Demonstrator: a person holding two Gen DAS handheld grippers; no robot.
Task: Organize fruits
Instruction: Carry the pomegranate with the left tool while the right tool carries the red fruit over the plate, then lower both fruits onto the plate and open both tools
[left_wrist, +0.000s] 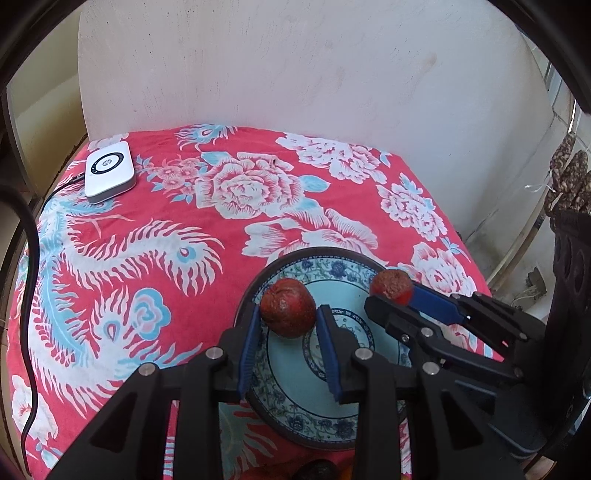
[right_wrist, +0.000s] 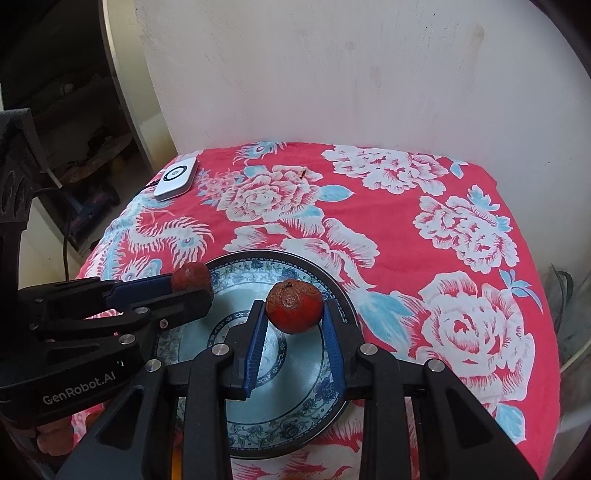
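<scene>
Left wrist view: left gripper (left_wrist: 288, 314) clamped on a wrinkled red fruit (left_wrist: 287, 312) above the blue-patterned plate (left_wrist: 321, 421) — right gripper (right_wrist: 294, 312) likewise clamped on another red fruit (right_wrist: 294, 305), over the same plate.

Dark fruit (left_wrist: 321, 472) cut by btm edge

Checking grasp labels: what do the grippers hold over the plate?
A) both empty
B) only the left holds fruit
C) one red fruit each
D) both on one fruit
C: the left gripper clamps one wrinkled red fruit, the right gripper another fruit, above the plate.
</scene>
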